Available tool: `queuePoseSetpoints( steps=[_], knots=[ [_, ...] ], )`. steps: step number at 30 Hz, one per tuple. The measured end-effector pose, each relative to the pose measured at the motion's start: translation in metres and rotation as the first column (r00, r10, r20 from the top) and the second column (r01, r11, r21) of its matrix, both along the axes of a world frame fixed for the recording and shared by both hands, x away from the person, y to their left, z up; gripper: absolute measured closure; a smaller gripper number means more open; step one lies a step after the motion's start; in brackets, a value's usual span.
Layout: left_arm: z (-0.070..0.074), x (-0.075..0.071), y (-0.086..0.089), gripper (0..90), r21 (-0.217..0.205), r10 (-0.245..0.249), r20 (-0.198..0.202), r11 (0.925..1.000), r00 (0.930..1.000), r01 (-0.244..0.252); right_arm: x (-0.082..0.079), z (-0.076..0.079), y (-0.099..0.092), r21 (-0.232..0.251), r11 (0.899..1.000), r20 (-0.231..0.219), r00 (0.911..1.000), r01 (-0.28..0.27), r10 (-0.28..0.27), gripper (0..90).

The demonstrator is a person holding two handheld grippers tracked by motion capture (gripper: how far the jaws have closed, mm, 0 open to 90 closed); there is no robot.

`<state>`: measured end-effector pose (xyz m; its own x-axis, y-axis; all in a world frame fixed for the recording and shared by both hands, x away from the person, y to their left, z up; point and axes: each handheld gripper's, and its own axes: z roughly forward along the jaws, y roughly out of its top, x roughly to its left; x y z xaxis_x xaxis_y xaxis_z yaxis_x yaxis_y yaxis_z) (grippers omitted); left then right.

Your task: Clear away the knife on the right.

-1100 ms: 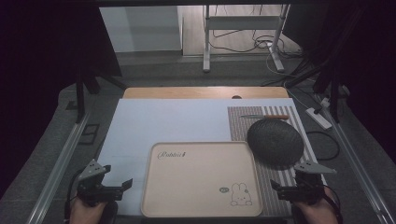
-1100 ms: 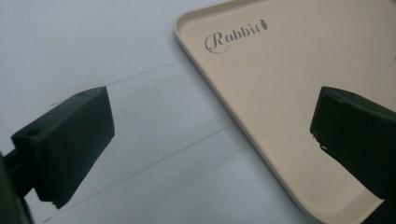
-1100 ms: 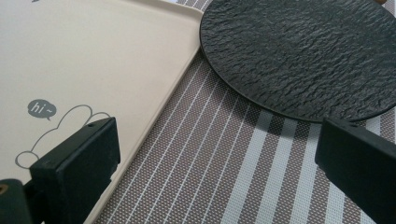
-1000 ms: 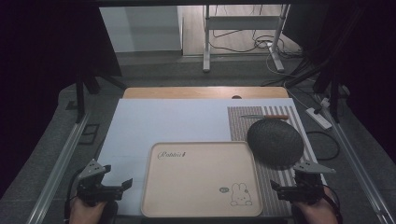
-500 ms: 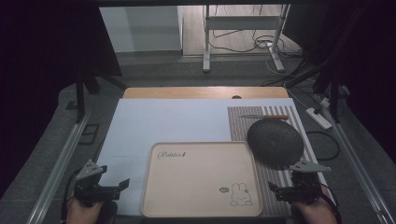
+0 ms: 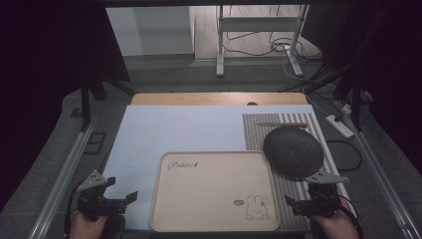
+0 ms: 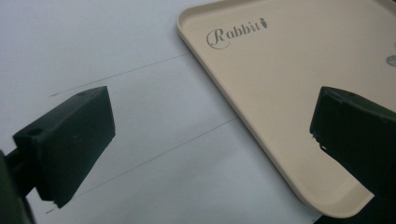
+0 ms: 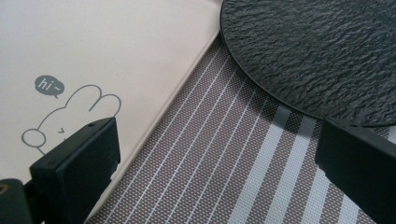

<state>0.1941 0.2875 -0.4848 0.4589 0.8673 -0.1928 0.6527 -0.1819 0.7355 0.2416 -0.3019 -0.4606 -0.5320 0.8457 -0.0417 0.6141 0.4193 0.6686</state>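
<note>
A beige tray (image 6: 214,169) printed with "Rabbit" and a small bunny lies empty at the front middle of the white table cover. Right of it, a black textured round plate (image 6: 292,151) rests on a striped placemat (image 6: 298,122). My left gripper (image 6: 124,199) is held open at the tray's front left corner, its jaws wide apart over the white cover and the tray edge (image 7: 261,126). My right gripper (image 6: 293,203) is open at the tray's front right corner, above the placemat (image 8: 210,163) between the tray (image 8: 116,51) and the plate (image 8: 317,51). Neither holds anything.
A slim utensil with an orange handle (image 6: 281,124) lies on the placemat behind the plate. The white cover (image 6: 174,129) stretches behind and left of the tray. Metal rails run along both table sides, and a power strip (image 6: 340,125) lies to the right.
Both hands shifted only slightly near the front edge. The jaws stay open, and the tray and plate have not moved.
</note>
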Motion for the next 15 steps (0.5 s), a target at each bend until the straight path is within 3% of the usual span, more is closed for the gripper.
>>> queuePoseSetpoints(
  steps=[4,15],
  knots=[
    [-0.0003,0.0001,0.0009,0.3,-0.009,-0.001,0.001,1.0,1.0,0.001,0.0003,0.0014,0.0004,0.007,1.0,0.013,0.9999,-0.001,0.001,0.2],
    [-0.0001,0.0004,-0.0032,1.0,0.025,-0.019,-0.001,0.9995,0.9998,0.019,0.0094,0.0037,0.0061,0.006,1.0,0.029,0.9993,-0.023,0.022,0.2]
  ],
)
